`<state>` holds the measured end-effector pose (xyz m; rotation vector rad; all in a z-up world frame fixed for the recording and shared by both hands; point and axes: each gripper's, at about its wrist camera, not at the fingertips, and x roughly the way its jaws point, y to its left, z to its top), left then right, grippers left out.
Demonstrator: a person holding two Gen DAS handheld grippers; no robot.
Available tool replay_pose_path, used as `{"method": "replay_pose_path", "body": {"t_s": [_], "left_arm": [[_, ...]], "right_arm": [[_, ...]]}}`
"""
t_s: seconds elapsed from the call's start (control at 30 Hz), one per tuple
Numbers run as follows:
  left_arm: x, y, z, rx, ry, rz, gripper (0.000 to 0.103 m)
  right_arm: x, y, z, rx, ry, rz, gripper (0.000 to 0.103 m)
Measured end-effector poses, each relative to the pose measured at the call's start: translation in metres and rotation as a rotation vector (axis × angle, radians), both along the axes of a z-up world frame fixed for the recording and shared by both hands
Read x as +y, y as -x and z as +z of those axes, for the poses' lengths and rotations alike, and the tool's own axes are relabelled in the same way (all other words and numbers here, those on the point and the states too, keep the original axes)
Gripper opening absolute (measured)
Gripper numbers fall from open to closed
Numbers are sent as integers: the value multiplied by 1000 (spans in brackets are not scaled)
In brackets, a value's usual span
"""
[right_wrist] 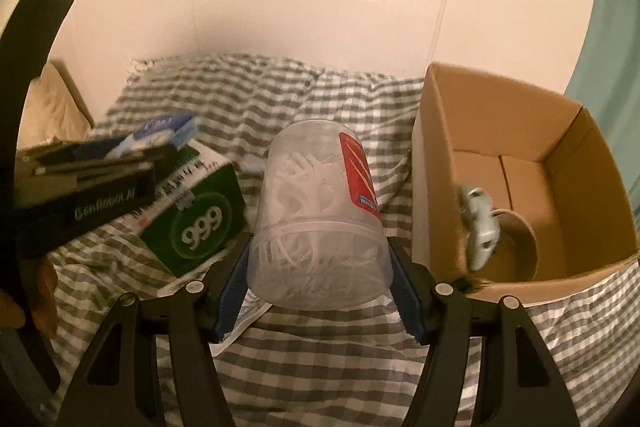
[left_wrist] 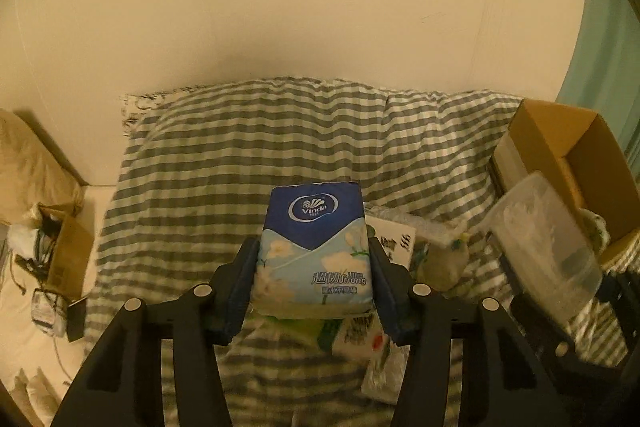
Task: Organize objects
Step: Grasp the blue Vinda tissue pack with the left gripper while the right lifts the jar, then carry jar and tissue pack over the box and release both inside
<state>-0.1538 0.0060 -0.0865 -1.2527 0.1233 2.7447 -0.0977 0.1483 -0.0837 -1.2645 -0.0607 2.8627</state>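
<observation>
Tissue pack (left_wrist: 314,251): we pinch it in our left gripper (left_wrist: 314,267), lifted above the checked bedspread (left_wrist: 240,155).
Clear jar (right_wrist: 320,215): we clamp it in our right gripper (right_wrist: 320,279), over the bedspread's middle.
Cardboard box (right_wrist: 560,131): open, at the bedspread's right edge, just beside the jar.
Green 999 box (right_wrist: 200,223): lying left of the jar.

A plain cream wall (left_wrist: 320,7) is filling the far side of the room, with warm yellowish light falling across it. A bed is lying against it, and a grey-and-white checked cover (left_wrist: 248,155) is spreading over the bed in soft folds. At far left a cream pillow (left_wrist: 28,163) is leaning by the wall. Along the right edge a strip of pale teal surface (left_wrist: 600,39) is showing.
</observation>
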Motion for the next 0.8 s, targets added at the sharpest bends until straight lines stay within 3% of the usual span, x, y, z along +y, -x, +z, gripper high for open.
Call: {"method": "replay_pose_path", "body": {"t_s": [0.2, 0.47, 0.63, 0.8], "left_arm": [[-2, -36, 47, 42, 5, 21, 54], [18, -99, 133, 179, 5, -2, 54], [44, -123, 176, 251, -38, -41, 54], [78, -129, 200, 289, -63, -89, 54]], "right_arm": [[7, -32, 51, 77, 20, 2, 63], [25, -77, 144, 197, 32, 37, 63], [42, -103, 202, 266, -17, 67, 63], [62, -119, 244, 311, -85, 99, 63]]}}
